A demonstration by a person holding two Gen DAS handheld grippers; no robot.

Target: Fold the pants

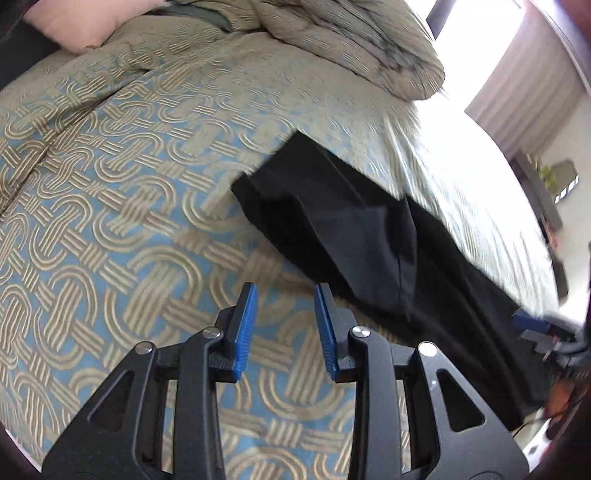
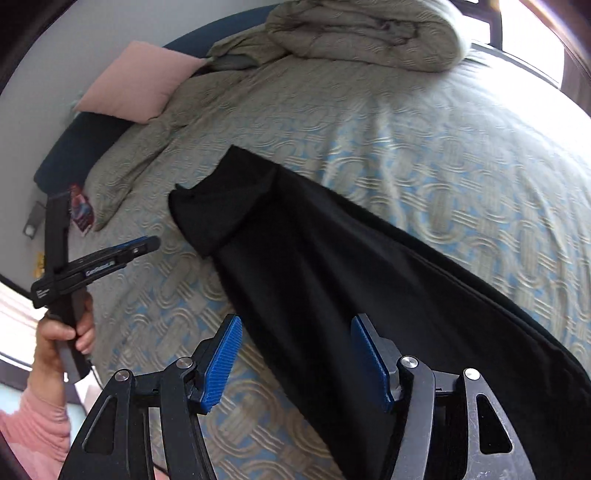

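Black pants [image 1: 354, 236] lie stretched out on the patterned bedspread [image 1: 110, 221], legs laid together, one end folded over. They also show in the right wrist view [image 2: 314, 266]. My left gripper [image 1: 284, 291] is open and empty, hovering over the bedspread just left of the pants. It also shows in the right wrist view [image 2: 147, 243], held in a hand at the left. My right gripper [image 2: 295, 325] is open and empty, above the pants near their edge. It shows faintly at the right edge of the left wrist view [image 1: 532, 325].
A bunched beige duvet [image 2: 362, 33] lies at the head of the bed. A pink pillow [image 2: 136, 81] leans at the far left by the dark headboard [image 2: 70, 147]. A bright window with curtains [image 1: 532, 85] is to the right.
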